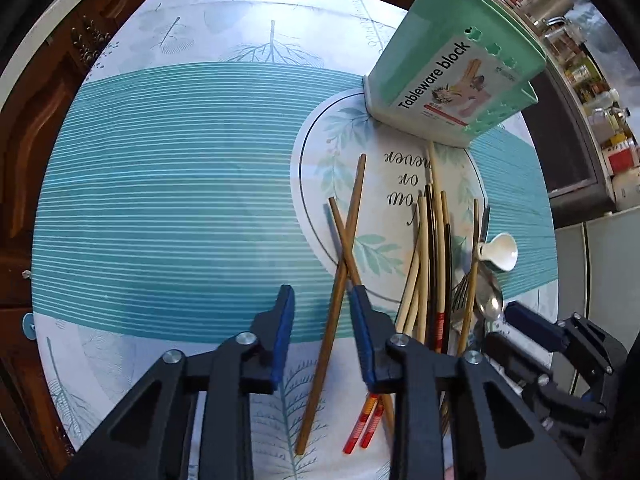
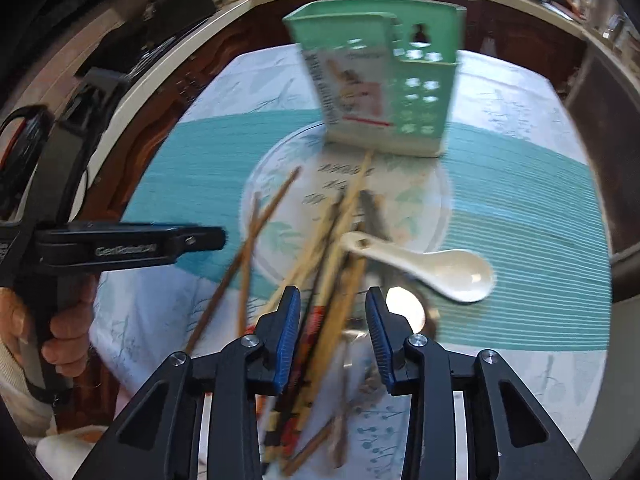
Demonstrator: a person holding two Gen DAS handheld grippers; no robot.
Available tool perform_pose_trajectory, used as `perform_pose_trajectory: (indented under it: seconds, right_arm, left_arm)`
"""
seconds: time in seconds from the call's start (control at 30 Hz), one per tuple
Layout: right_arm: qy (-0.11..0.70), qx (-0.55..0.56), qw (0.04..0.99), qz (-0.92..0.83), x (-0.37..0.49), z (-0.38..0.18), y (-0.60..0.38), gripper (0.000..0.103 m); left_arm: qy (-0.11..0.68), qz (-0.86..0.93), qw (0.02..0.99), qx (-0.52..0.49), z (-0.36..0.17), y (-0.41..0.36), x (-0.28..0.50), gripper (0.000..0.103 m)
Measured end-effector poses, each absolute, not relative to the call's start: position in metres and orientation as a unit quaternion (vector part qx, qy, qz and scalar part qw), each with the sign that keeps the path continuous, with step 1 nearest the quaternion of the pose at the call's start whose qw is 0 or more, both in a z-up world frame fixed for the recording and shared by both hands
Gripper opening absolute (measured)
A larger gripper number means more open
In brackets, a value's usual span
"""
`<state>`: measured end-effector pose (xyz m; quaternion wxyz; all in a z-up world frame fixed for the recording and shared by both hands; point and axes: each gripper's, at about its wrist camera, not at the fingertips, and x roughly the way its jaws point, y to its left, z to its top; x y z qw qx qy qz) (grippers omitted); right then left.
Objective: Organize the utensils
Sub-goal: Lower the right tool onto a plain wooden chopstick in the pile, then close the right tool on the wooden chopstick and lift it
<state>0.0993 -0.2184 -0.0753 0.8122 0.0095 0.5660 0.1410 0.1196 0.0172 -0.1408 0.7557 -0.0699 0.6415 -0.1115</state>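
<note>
A mint-green tableware block holder point(image 1: 452, 68) point(image 2: 384, 84) stands upright at the far side of the tablecloth. In front of it lies a pile of chopsticks point(image 1: 432, 260) point(image 2: 340, 280) with a white ceramic spoon point(image 1: 500, 252) point(image 2: 440, 268), a metal spoon point(image 1: 490, 300) and a fork point(image 1: 462, 292). Two brown chopsticks point(image 1: 348, 240) lie crossed, left of the pile. My left gripper point(image 1: 322, 294) straddles one of them, and its pads stand clear of it. My right gripper point(image 2: 333, 292) hangs over the pile with several chopsticks between its fingers, with a gap at the right pad. The right wrist view is blurred.
A teal-striped tablecloth point(image 1: 180, 200) covers a dark wooden table, with a round printed mat point(image 1: 384, 184) under the utensils. Shelves with jars point(image 1: 600, 100) run along the right. A hand point(image 2: 68, 332) holds the left gripper's handle at the near left.
</note>
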Motion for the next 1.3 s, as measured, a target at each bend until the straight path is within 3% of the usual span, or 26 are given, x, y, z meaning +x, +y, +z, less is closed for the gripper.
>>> perform_pose_trajectory:
  seconds: [0.1, 0.5, 1.13, 1.23, 1.3]
  right_arm:
    - [0.581, -0.002, 0.796, 0.17, 0.097, -0.085, -0.189, 0.029]
    - [0.637, -0.036, 0.751, 0.173, 0.121, -0.128, -0.13, 0.022]
    - [0.659, -0.11, 0.732, 0.129, 0.143, -0.167, -0.058, 0.006]
    - [0.66, -0.08, 0.735, 0.132, 0.144, -0.163, -0.058, 0.006]
    - [0.661, -0.048, 0.736, 0.135, 0.146, -0.16, -0.062, 0.006]
  left_arm:
    - [0.645, -0.112, 0.753, -0.065, -0.138, 0.024, 0.111, 0.016]
    - [0.653, -0.109, 0.745, -0.081, -0.133, 0.071, 0.083, 0.016]
    - [0.654, -0.123, 0.744, -0.063, -0.135, 0.07, 0.079, 0.017]
    - [0.656, -0.129, 0.742, -0.056, -0.135, 0.063, 0.082, 0.021]
    - [0.657, -0.133, 0.74, -0.057, -0.135, 0.061, 0.085, 0.03]
